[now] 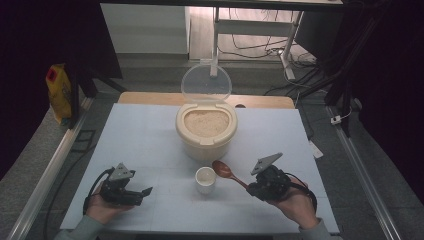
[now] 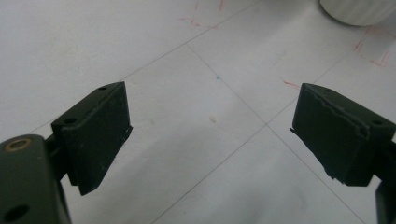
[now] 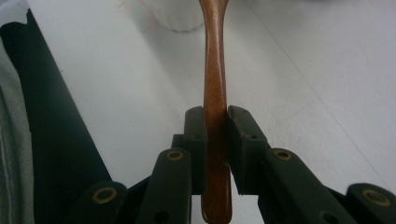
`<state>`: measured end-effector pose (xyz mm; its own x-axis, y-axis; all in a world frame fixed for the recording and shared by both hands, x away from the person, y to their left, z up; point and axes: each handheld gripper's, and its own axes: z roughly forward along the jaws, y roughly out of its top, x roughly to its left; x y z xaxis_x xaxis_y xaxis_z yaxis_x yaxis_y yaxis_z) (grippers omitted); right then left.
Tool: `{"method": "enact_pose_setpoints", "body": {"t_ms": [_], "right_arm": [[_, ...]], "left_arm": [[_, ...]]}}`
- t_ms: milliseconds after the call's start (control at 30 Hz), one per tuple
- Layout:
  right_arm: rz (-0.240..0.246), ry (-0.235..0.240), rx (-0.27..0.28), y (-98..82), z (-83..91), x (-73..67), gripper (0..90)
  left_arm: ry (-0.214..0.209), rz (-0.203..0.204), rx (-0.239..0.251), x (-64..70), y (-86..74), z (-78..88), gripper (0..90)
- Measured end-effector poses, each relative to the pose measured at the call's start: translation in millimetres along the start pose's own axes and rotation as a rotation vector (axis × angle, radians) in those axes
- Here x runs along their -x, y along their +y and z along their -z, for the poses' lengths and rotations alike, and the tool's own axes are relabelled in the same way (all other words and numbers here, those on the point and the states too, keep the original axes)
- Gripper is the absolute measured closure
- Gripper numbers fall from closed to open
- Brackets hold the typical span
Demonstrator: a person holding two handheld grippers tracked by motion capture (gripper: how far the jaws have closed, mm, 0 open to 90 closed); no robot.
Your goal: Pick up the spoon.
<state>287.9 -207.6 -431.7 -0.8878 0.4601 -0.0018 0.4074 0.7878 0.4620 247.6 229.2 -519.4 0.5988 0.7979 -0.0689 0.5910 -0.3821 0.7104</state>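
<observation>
Both grippers sit at six o'clock: our left gripper rests wide open and empty, our right gripper clamps the wooden spoon by its handle. Its bowl hovers just beside the cup; we should swing it level toward the rice container at twelve o'clock.

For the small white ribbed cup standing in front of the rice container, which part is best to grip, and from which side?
Probably grip the small white ribbed cup across its outer wall, coming level from its left with the open left gripper. It stands upright and round, without a handle, and the brown wooden spoon in the right gripper crowds its right side.
</observation>
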Motion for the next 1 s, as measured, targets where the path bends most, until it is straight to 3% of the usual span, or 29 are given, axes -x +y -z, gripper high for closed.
{"method": "enact_pose_setpoints", "body": {"t_ms": [67, 367, 467, 667, 1000], "right_arm": [[0.043, 0.007, -0.006, 6.1, -3.9, -6.0, 77.8], [0.124, 0.025, -0.022, 22.9, -15.0, -17.6, 77.8], [0.151, 0.031, -0.03, 29.8, -19.9, -21.3, 77.8], [0.194, 0.044, -0.04, 40.1, -26.8, -27.0, 77.8], [0.277, 0.056, -0.054, 55.5, -38.0, -39.8, 77.8]], "left_arm": [[-0.001, -0.005, 0.004, 1.0, 0.9, 0.3, 11.0], [-0.025, -0.034, 0.02, 9.4, 8.1, 3.1, 12.0], [-0.041, -0.075, 0.039, 18.8, 16.7, 7.4, 13.1], [-0.095, -0.194, 0.071, 48.5, 41.5, 16.0, 15.1], [-0.148, -0.294, 0.069, 76.1, 70.1, 14.9, 18.7]]}}
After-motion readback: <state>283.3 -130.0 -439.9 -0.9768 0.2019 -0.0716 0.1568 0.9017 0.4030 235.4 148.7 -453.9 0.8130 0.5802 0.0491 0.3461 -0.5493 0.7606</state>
